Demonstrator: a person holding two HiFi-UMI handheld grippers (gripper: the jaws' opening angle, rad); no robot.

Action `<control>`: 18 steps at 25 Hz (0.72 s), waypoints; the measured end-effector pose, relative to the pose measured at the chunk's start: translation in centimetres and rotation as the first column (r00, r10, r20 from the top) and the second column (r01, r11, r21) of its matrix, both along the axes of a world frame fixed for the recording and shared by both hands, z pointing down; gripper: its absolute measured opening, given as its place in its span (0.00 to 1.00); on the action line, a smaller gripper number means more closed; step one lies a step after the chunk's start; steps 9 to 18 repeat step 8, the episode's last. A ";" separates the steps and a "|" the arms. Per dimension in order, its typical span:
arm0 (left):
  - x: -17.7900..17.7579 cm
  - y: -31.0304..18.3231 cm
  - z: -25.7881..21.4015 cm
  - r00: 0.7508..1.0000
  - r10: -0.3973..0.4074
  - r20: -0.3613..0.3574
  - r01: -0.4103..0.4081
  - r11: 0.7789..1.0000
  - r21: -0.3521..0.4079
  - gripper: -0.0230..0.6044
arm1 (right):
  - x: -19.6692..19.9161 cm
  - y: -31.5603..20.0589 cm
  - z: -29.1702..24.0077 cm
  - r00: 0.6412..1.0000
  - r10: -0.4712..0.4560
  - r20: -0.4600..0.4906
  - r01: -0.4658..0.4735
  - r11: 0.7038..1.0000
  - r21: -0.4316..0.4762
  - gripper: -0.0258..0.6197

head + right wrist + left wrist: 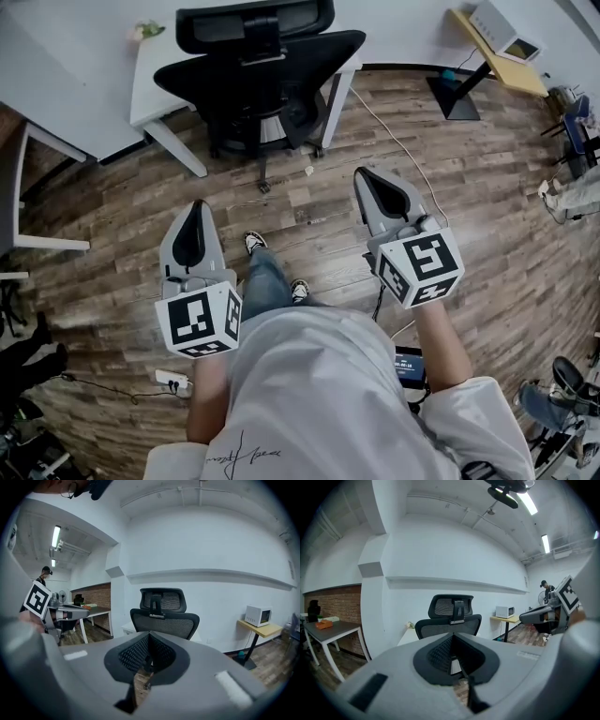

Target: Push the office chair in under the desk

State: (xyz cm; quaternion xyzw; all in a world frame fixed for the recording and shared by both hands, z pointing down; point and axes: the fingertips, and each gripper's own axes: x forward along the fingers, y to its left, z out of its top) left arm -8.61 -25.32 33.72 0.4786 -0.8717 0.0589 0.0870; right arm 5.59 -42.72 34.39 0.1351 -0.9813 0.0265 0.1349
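Both are pressed shut on nothing: the left tongs (196,211) and the right tongs (371,180) hang well short of the white rectangular desk (150,86). The black mesh-backed office chair (260,67) stands at the desk's near edge with its seat apparently tucked beneath, so the push looks done or nearly so. The chair faces into the desk, and its long axis stands upright.

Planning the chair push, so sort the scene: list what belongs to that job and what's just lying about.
Belongs to the job:
- office chair
- white desk
- left gripper and right gripper, both shut and empty

Just lying about:
- yellow side table
- microwave on it
- power strip on the floor
- loose cable
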 end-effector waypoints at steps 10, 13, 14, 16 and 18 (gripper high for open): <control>0.4 -1.5 1.2 0.997 0.076 0.008 -0.075 0.994 -0.075 0.02 | 0.5 -0.5 0.1 1.000 0.007 -0.014 -0.007 1.000 0.003 0.05; 0.4 -1.5 1.2 0.997 0.076 0.008 -0.075 0.994 -0.075 0.02 | 0.5 -0.5 0.1 1.000 0.007 -0.014 -0.007 1.000 0.003 0.05; 0.4 -1.5 1.2 0.997 0.076 0.008 -0.075 0.994 -0.075 0.02 | 0.5 -0.5 0.1 1.000 0.007 -0.014 -0.007 1.000 0.003 0.05; 0.4 -1.5 1.2 0.997 0.076 0.008 -0.075 0.994 -0.075 0.02 | 0.5 -0.5 0.1 1.000 0.007 -0.014 -0.007 1.000 0.003 0.05; 0.4 -1.5 1.2 0.997 0.076 0.008 -0.075 0.994 -0.075 0.02 | 0.5 -0.5 0.1 1.000 0.007 -0.014 -0.007 1.000 0.003 0.05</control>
